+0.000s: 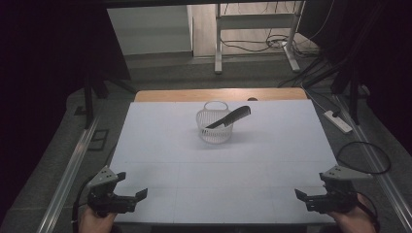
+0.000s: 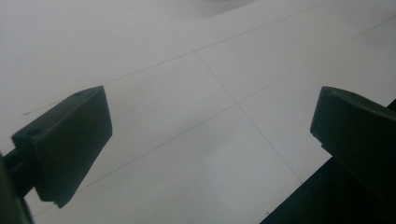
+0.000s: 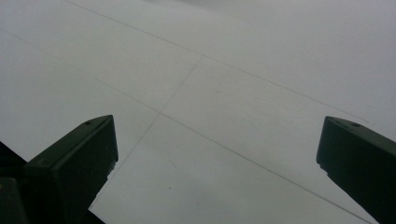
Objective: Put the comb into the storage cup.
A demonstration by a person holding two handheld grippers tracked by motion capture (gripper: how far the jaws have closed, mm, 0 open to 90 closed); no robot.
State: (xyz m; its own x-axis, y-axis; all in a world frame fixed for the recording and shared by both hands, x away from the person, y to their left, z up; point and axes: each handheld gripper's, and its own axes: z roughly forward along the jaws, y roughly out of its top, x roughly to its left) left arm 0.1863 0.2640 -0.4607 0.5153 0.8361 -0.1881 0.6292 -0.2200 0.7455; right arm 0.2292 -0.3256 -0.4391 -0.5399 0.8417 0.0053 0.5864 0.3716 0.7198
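In the high view, a white counter (image 1: 160,145) runs away from the person, with a strip of bare wood along its far edge. Toward the far middle stands a small white mesh basket (image 1: 214,127), upright, with a thin handle loop at its back rim. A black comb (image 1: 229,118) sits in it at a slant, its lower end inside the basket and its upper end jutting out over the rim to the right. At the near left corner the left claw (image 1: 139,197) is held low by a hand (image 1: 97,221), jaws apart and pointing inward over the counter edge. At the near right corner the right claw (image 1: 300,197) mirrors it, held by the other hand (image 1: 357,219), jaws likewise apart and gripping nothing. Both claws are well apart from the basket.

In the left gripper view, the left claw (image 2: 210,130) has its two black jaws spread wide over bare white counter crossed by thin seam lines.

In the right gripper view, the right claw (image 3: 217,154) also stands wide open above the same seamed white surface.
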